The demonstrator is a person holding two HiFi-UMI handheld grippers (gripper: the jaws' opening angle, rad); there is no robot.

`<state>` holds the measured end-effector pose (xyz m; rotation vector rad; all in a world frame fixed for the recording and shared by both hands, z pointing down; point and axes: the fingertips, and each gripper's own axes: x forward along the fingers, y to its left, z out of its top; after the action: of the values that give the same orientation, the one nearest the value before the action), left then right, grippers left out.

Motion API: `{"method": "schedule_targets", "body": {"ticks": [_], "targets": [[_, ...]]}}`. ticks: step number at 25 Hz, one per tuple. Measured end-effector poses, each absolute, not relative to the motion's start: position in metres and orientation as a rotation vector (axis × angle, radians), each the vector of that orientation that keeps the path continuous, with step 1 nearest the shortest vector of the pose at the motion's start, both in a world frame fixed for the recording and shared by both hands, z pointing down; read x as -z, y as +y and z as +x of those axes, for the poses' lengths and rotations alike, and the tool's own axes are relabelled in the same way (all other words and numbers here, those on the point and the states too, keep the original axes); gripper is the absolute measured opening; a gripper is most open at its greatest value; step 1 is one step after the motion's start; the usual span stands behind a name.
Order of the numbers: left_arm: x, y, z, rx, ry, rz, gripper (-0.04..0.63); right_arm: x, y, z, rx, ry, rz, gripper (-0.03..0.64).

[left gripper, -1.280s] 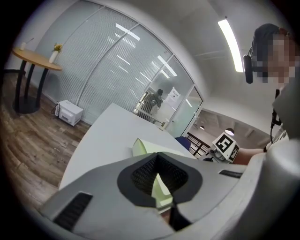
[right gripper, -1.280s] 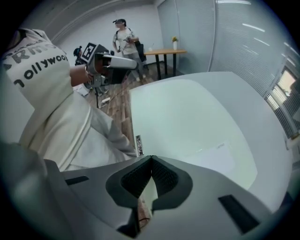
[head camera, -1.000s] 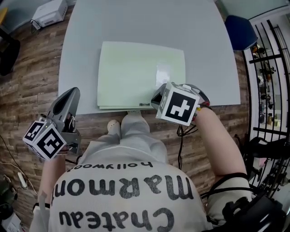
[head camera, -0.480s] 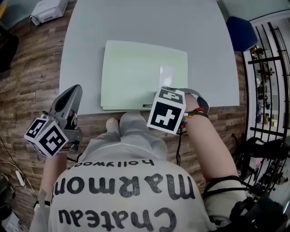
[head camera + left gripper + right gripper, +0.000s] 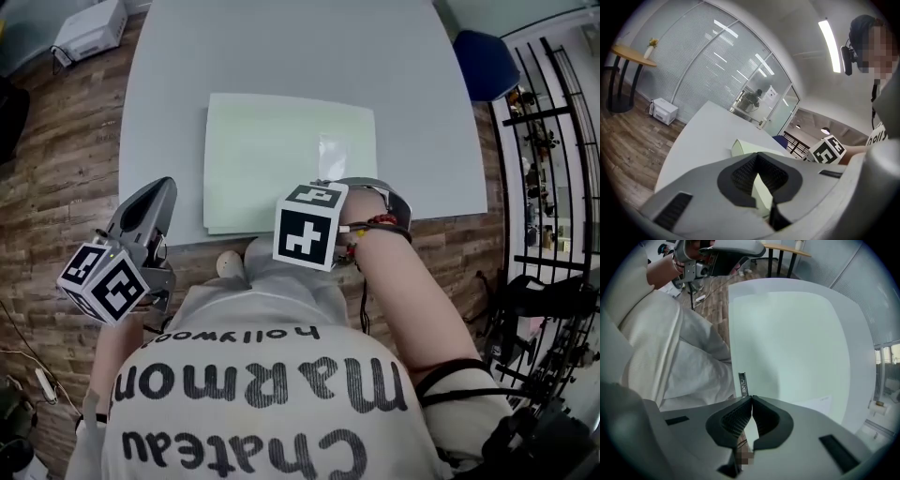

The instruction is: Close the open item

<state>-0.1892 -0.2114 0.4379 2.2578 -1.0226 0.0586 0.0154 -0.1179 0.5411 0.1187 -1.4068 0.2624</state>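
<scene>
The pale green folder lay closed by the tabletop's near edge, the right gripper pinched together at its front edge, the left gripper likewise closed near the left corner, well apart.

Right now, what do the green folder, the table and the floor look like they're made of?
Green folder: probably matte plastic or coated card, flat pale sheets with one glossy patch.
Table: smooth grey laminate, likely, with an even, dull sheen.
Floor: wood or wood-look planks, brown with visible grain and staggered joints.
</scene>
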Motion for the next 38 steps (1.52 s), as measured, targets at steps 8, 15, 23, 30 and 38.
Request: {"method": "schedule_targets", "body": {"ticks": [8, 15, 23, 30, 38], "targets": [[-0.435, -0.21, -0.186, -0.064, -1.002, 2.267, 0.007, -0.542, -0.117, 0.016, -0.29, -1.407, 0.122, 0.002], [-0.438, -0.205, -0.181, -0.078, -0.973, 2.321, 0.006, -0.543, -0.118, 0.016, -0.295, -1.406, 0.128, 0.002], [-0.431, -0.202, -0.166, -0.109, -0.939, 2.447, 0.006, -0.543, -0.122, 0.016, -0.317, -1.43, 0.136, 0.005], [-0.435, -0.2, -0.165, -0.152, -0.977, 2.386, 0.006, -0.543, -0.119, 0.014, -0.305, -1.486, 0.156, 0.003], [-0.435, -0.168, -0.151, -0.194, -1.028, 2.351, 0.006, -0.53, -0.12, 0.025, -0.315, -1.683, 0.404, 0.0]]}}
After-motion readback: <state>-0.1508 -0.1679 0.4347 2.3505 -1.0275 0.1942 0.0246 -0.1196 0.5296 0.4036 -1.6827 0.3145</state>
